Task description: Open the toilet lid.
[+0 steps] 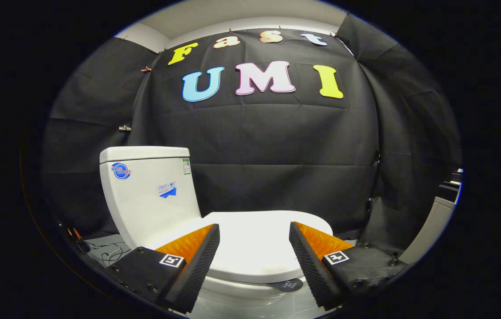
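Observation:
A white toilet stands side-on ahead of me, its tank (153, 195) at the left and its lid (259, 248) lying flat and closed over the bowl. My gripper (254, 237) is open, its fingers spread wide just above and in front of the lid's near side edge. Nothing sits between the fingers; the lid shows through the gap. Neither finger touches the lid as far as I can tell. A small dark round tag (288, 285) hangs below the lid's near rim.
Black cloth walls the booth behind and to both sides of the toilet. Loose cables (108, 252) lie on the pale floor left of the tank. A pale ledge (432, 226) runs along the right wall.

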